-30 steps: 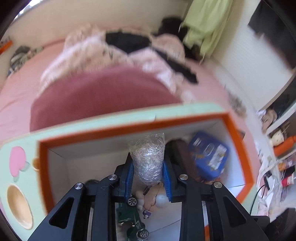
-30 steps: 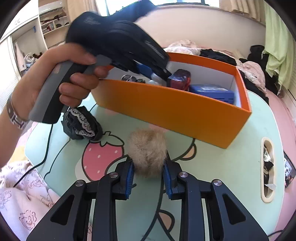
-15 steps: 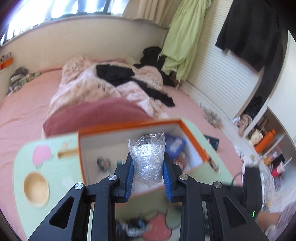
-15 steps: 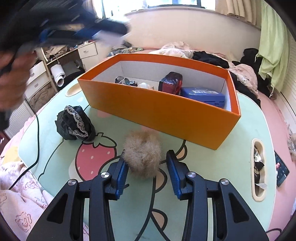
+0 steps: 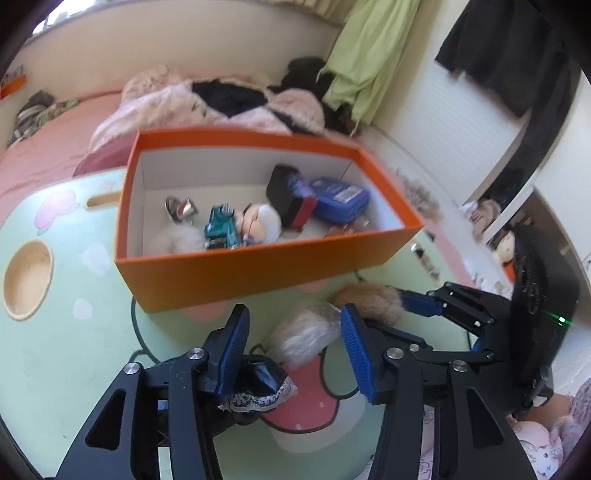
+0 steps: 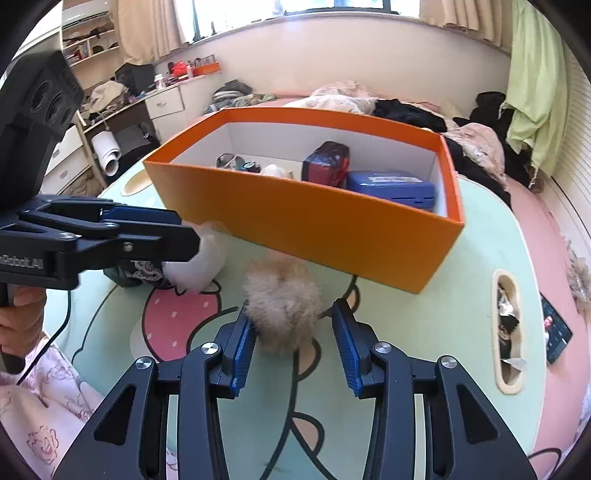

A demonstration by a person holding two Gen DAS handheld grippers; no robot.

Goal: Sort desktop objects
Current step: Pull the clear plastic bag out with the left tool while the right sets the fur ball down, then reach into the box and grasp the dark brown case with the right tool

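Home bedroom, unmade bed with pink sheet, curtained window, cluttered desk, hung clothes

The left hand-held gripper is opening, a crinkled plastic bag loose between its jaws, before the orange box.

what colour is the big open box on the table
Orange outside, white inside; the box shows best in the right wrist view.

Black left claw, ridged blue pads, silver screws, right claw alike
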